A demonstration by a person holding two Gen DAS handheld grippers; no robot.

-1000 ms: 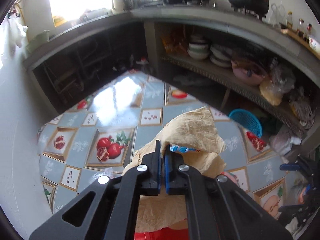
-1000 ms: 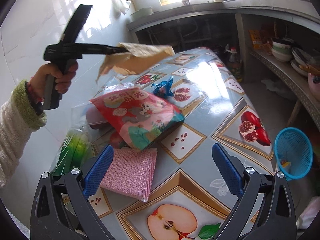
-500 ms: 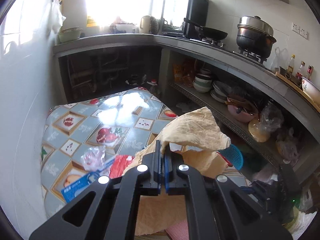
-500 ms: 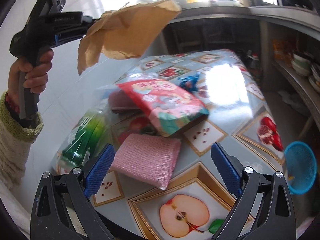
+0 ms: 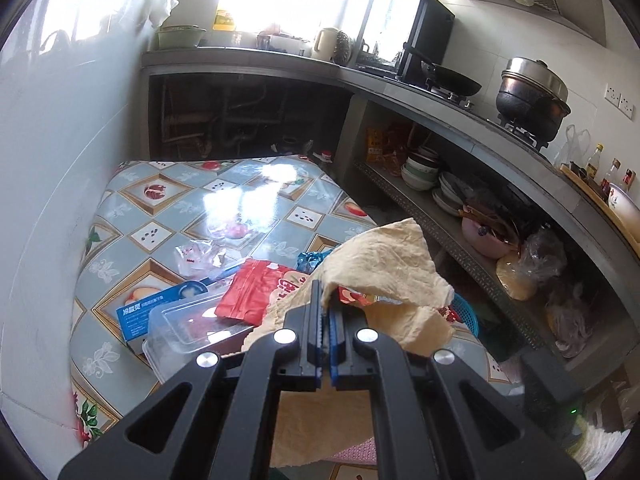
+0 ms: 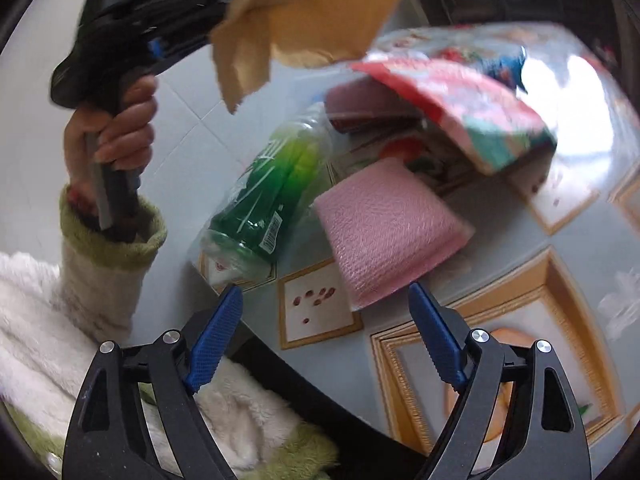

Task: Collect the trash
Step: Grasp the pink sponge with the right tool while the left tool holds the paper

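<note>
Left wrist view: your left tool is clamped tight on the brown paper, pinched at a folded edge w/ the rest flopping out front and below. It's thin, light, soft, so it'll sag and flutter; I'd judge a grip on a doubled fold holds better than a single edge, which could tear. Below it on the bench lie a red snack bag, a clear plastic box and a blue carton. The blue basket sits off the bench's right side, partly hidden by the paper.

Right wrist view: your right tool stands wide apart w/ nothing between the pads; it has just been closing a little. It hangs over the near bench edge, close to the pink mesh pad. That pad looks soft, springy, light: take it across a short edge. The green bottle beside it is in a slick clear wrap, prob. slippery; grip mid-body. Pic is blurred, so finer detail is unclear.
</note>
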